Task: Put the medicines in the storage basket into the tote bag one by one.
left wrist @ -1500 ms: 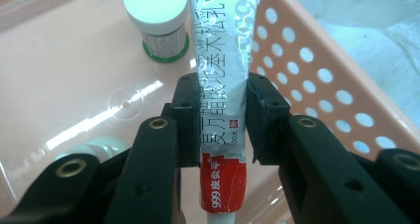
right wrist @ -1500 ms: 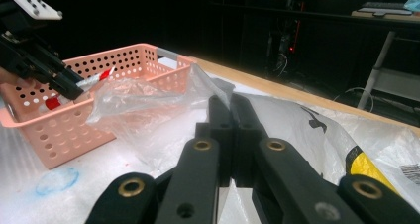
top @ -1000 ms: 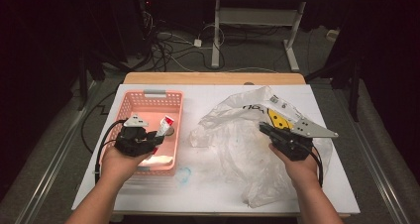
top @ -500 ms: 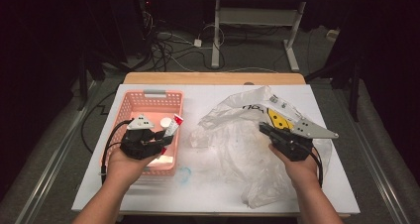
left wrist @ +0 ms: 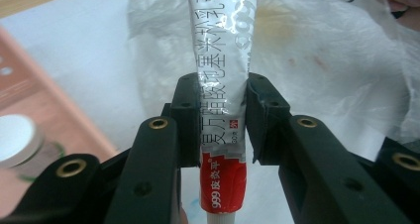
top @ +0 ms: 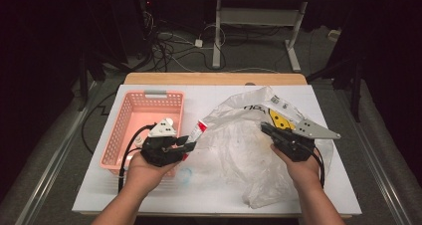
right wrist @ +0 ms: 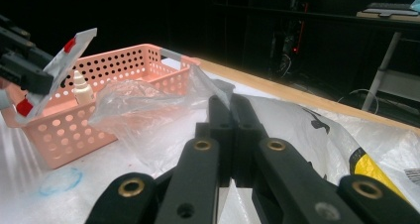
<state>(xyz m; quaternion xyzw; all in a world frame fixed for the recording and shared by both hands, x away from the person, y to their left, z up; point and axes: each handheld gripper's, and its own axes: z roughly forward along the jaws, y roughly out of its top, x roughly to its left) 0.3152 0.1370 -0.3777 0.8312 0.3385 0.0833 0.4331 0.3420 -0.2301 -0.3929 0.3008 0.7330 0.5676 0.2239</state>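
Note:
A silver-and-red ointment tube (left wrist: 224,75) is clamped across its middle by my left gripper (left wrist: 221,120), its red capped end toward the camera. From the high view, that gripper (top: 187,146) hovers just right of the pink basket (top: 128,119), and the tube (top: 198,129) points at a clear plastic bag (top: 234,145). My right gripper (top: 264,129) is shut on the bag's edge. In the right gripper view the jaws (right wrist: 229,102) pinch the thin film, lifting the bag (right wrist: 143,110).
The basket (right wrist: 124,60) holds a small white dropper bottle (right wrist: 81,90); a white-capped jar (left wrist: 15,140) also lies in it. A yellow label (top: 278,119) shows on the bag. A blue ring (top: 185,174) is marked on the white table (top: 99,195).
My left hand has carried the tube rightward, from over the basket to the bag's edge. The right hand and the bag have stayed put.

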